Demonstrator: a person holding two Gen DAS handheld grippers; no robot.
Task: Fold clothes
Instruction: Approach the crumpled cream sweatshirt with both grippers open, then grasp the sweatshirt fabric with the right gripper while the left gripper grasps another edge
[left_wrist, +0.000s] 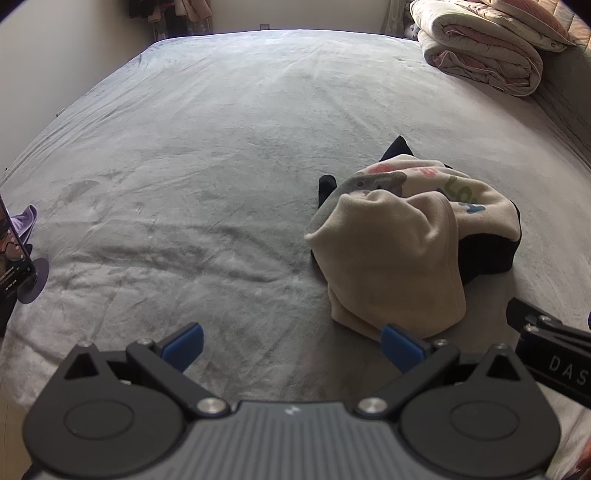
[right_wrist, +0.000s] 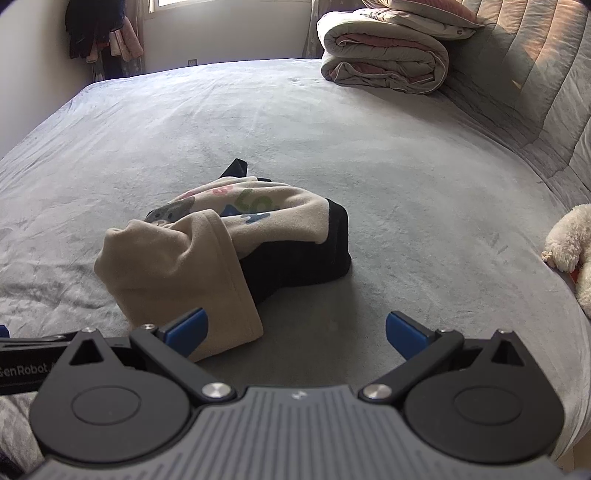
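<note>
A crumpled beige garment (left_wrist: 399, 251) (right_wrist: 184, 266) with coloured letters and a grey animal print lies bunched on the grey bed, draped over a black garment (left_wrist: 487, 254) (right_wrist: 306, 254). My left gripper (left_wrist: 291, 349) stands open just in front of the heap and to its left, with nothing between its blue pads. My right gripper (right_wrist: 295, 334) is open too, near the heap's front right edge; its left pad (right_wrist: 186, 330) sits close to the beige hem. The right gripper's body (left_wrist: 550, 354) shows at the left wrist view's right edge.
A grey bed sheet (left_wrist: 207, 147) (right_wrist: 406, 166) spreads wide around the heap. A folded quilt (left_wrist: 484, 48) (right_wrist: 384, 55) sits at the far right by a padded headboard (right_wrist: 535, 92). A phone on a stand (left_wrist: 14, 254) stands at the left edge. A white plush toy (right_wrist: 572, 243) lies right.
</note>
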